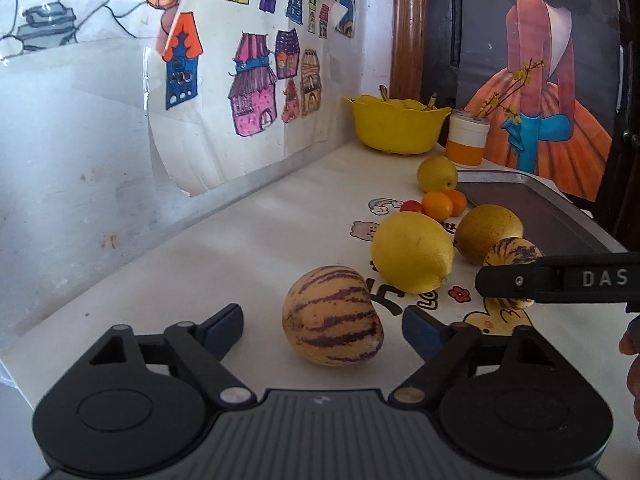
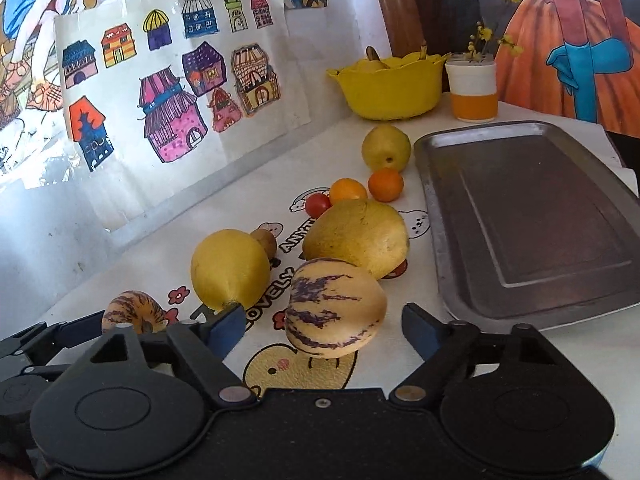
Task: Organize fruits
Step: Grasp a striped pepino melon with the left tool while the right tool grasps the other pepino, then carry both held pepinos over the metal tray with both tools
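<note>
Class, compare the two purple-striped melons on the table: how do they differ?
The left melon shows long, regular stripes; the right melon shows broken, patchy ones. The left melon sits between the open left tongs, the right melon between the open right tongs. Both are cream-yellow, on the tablecloth, ungripped.

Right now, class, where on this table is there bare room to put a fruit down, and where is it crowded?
The metal tray is bare throughout. The tabletop strip between the wall and the fruit row is free too. It is crowded from the striped melons past the lemon up to the small oranges.
</note>
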`<action>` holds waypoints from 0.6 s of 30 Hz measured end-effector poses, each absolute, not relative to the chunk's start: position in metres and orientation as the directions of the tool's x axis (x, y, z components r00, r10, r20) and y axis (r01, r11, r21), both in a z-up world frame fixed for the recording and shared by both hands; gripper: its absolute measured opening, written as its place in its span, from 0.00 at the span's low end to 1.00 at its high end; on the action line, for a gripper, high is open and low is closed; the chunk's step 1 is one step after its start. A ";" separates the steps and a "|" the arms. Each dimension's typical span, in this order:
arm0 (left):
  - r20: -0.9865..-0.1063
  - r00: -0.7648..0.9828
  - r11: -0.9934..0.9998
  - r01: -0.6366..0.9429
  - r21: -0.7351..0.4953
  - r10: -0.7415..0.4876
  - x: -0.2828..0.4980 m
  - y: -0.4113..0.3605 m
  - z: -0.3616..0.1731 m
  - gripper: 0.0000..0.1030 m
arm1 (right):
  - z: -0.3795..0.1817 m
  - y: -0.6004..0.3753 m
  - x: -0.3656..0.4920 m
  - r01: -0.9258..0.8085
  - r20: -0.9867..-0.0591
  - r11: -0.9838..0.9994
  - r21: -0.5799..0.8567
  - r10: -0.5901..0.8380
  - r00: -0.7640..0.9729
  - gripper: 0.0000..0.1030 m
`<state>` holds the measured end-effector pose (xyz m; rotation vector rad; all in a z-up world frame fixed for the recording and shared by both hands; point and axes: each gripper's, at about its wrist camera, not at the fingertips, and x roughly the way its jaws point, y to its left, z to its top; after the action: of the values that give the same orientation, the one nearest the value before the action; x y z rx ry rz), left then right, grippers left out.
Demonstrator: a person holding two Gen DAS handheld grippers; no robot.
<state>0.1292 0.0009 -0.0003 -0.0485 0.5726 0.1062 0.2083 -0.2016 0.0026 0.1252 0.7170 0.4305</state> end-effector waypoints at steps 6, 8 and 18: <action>-0.552 0.821 0.989 -0.147 0.034 0.141 0.132 -0.006 -0.001 0.68 | -0.001 -0.199 0.212 -0.318 -0.609 0.915 0.249 0.403 0.683 0.69; -0.558 0.818 0.989 -0.147 0.027 0.136 0.133 -0.007 0.000 0.62 | -0.002 -0.199 0.212 -0.316 -0.608 0.915 0.251 0.403 0.684 0.66; -0.585 0.803 0.989 -0.149 -0.012 0.114 0.136 -0.010 0.003 0.52 | -0.003 -0.206 0.208 -0.286 -0.597 0.918 0.274 0.396 0.698 0.53</action>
<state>0.1361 -0.0102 0.0035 -0.0588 0.6229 0.1409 0.2080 -0.2055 -0.0028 0.1646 0.7024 0.3821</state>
